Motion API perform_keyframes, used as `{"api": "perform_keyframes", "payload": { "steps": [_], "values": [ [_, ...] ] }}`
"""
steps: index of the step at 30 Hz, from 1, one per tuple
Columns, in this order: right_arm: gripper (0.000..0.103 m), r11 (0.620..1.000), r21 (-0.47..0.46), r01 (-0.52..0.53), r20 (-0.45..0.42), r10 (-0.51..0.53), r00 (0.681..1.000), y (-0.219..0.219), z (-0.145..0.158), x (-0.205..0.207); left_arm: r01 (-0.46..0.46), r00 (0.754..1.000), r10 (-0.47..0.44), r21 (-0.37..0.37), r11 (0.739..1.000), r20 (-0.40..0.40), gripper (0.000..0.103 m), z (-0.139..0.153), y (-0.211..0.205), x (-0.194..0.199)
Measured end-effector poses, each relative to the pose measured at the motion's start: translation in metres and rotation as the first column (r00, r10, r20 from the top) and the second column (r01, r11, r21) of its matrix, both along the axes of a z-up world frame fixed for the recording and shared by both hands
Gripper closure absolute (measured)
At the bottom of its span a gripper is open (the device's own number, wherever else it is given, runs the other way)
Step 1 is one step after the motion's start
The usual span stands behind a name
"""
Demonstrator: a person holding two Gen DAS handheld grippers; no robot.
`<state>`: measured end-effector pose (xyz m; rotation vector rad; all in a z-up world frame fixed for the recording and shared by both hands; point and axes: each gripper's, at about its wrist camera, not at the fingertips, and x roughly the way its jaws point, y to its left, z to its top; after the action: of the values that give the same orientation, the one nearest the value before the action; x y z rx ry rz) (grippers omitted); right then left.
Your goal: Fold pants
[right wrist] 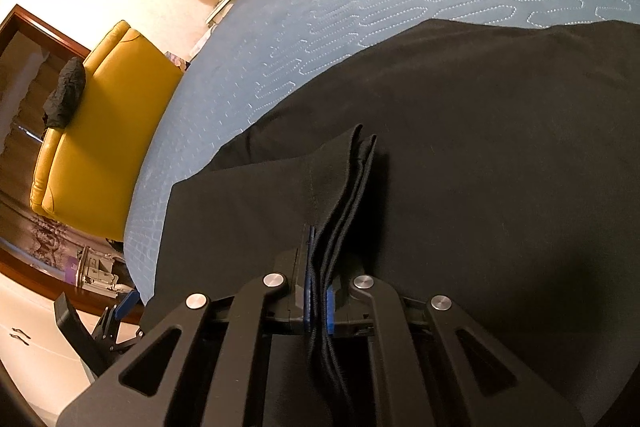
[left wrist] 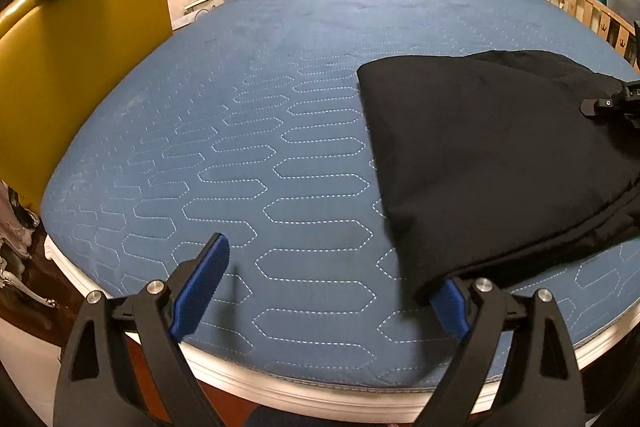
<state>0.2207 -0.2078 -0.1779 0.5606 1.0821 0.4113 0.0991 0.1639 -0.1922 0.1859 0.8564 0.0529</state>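
Right claw (right wrist: 318,303) pinches stacked pants (right wrist: 460,147) edges; left claw (left wrist: 320,291) gapes wide beside them.

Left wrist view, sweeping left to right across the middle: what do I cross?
Yellow armchair → bare blue quilted mattress → black pants → tip of the right gripper at the right edge, on the pants.
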Motion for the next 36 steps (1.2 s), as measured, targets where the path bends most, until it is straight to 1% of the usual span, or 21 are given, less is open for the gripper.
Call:
{"api": "perform_keyframes", "payload": {
  "steps": [1, 3, 5, 10, 13, 14, 16, 17, 18, 20, 21, 22, 23, 24, 27, 28, 29, 30, 31, 34, 36],
  "values": [
    [0.099, 1.0, 0.0, -0.002, -0.009, 0.002, 1.0, 0.0, 0.0, 0.001, -0.001, 1.0, 0.001, 0.0, 1.0, -0.003, 0.011, 0.0, -0.001, 0.0],
    [0.094, 1.0, -0.007, -0.007, -0.015, 0.007, 1.0, 0.0, 0.003, 0.004, -0.002, 1.0, 0.002, 0.0, 1.0, -0.006, 0.011, 0.0, -0.001, 0.001],
    [0.092, 1.0, -0.025, -0.012, -0.014, 0.012, 1.0, 0.001, 0.005, 0.006, -0.002, 1.0, 0.002, 0.002, 1.0, -0.009, 0.011, 0.0, -0.001, 0.004],
    [0.091, 0.999, -0.038, -0.022, -0.018, 0.021, 1.0, 0.0, 0.007, 0.015, -0.004, 1.0, 0.004, 0.008, 1.0, -0.014, 0.011, 0.0, -0.004, 0.002],
    [0.087, 0.999, -0.034, -0.029, -0.025, 0.028, 0.999, -0.002, 0.008, 0.019, -0.001, 1.0, 0.001, 0.019, 1.0, -0.015, 0.011, 0.0, -0.005, 0.002],
    [0.085, 0.999, -0.027, -0.03, -0.028, 0.03, 0.999, -0.004, 0.008, 0.02, -0.001, 1.0, 0.001, 0.018, 1.0, -0.015, 0.011, 0.0, -0.005, 0.002],
    [0.076, 1.0, 0.004, -0.028, -0.028, 0.028, 0.999, -0.008, 0.008, 0.021, -0.002, 1.0, 0.002, 0.014, 1.0, -0.016, 0.011, -0.001, -0.005, 0.002],
    [0.068, 0.999, 0.014, -0.03, -0.024, 0.03, 0.999, -0.008, 0.009, 0.022, -0.002, 1.0, 0.003, 0.013, 1.0, -0.016, 0.011, -0.001, -0.005, 0.002],
    [0.065, 0.999, 0.009, -0.033, -0.02, 0.033, 0.999, -0.008, 0.01, 0.023, -0.003, 1.0, 0.003, 0.012, 1.0, -0.016, 0.011, -0.002, -0.005, 0.002],
    [0.065, 0.999, -0.012, -0.041, -0.011, 0.041, 0.999, -0.006, 0.011, 0.024, -0.003, 1.0, 0.003, 0.015, 1.0, -0.017, 0.01, -0.001, -0.006, 0.002],
    [0.074, 0.999, -0.025, -0.046, -0.005, 0.046, 0.999, -0.005, 0.012, 0.025, -0.002, 1.0, 0.003, 0.016, 1.0, -0.019, 0.01, -0.001, -0.006, 0.002],
    [0.092, 0.998, -0.038, -0.049, 0.001, 0.049, 0.999, -0.004, 0.013, 0.025, -0.003, 1.0, 0.003, 0.017, 1.0, -0.02, 0.01, 0.0, -0.006, 0.002],
    [0.097, 0.998, -0.037, -0.051, 0.006, 0.051, 0.999, -0.005, 0.015, 0.025, -0.005, 1.0, 0.005, 0.019, 1.0, -0.02, 0.01, 0.001, -0.006, 0.002],
    [0.097, 0.998, -0.029, -0.055, 0.031, 0.056, 0.998, -0.004, 0.02, 0.025, -0.009, 1.0, 0.009, 0.022, 1.0, -0.013, 0.01, 0.003, -0.006, 0.003],
    [0.097, 0.997, -0.053, -0.06, 0.105, 0.065, 0.992, -0.003, 0.036, 0.026, -0.027, 0.999, 0.026, 0.034, 0.999, 0.025, 0.01, 0.011, -0.007, 0.004],
    [0.097, 0.997, -0.05, -0.054, 0.085, 0.058, 0.995, -0.005, 0.032, 0.029, -0.028, 1.0, 0.027, 0.031, 0.999, 0.016, 0.01, 0.009, -0.007, 0.006],
    [0.097, 0.997, -0.051, -0.053, 0.041, 0.055, 0.998, -0.006, 0.021, 0.032, -0.025, 1.0, 0.025, 0.029, 0.999, -0.006, 0.01, 0.004, -0.007, 0.009],
    [0.097, 0.997, -0.061, -0.056, 0.018, 0.058, 0.998, -0.007, 0.014, 0.032, -0.024, 0.999, 0.026, 0.027, 0.999, -0.04, 0.01, -0.002, -0.007, 0.012],
    [0.097, 0.996, -0.07, -0.06, 0.001, 0.06, 0.998, -0.006, 0.006, 0.031, -0.028, 0.999, 0.029, 0.016, 0.999, -0.04, 0.01, -0.003, -0.006, 0.012],
    [0.097, 0.999, -0.023, -0.036, -0.011, 0.036, 0.999, -0.012, 0.0, 0.028, -0.027, 0.999, 0.028, 0.011, 1.0, -0.045, 0.01, -0.001, -0.005, 0.01],
    [0.095, 0.999, -0.019, -0.028, -0.029, 0.028, 0.999, -0.015, 0.0, 0.028, -0.024, 0.998, 0.024, 0.013, 1.0, -0.05, 0.01, -0.002, -0.005, 0.009]
  ]
}}
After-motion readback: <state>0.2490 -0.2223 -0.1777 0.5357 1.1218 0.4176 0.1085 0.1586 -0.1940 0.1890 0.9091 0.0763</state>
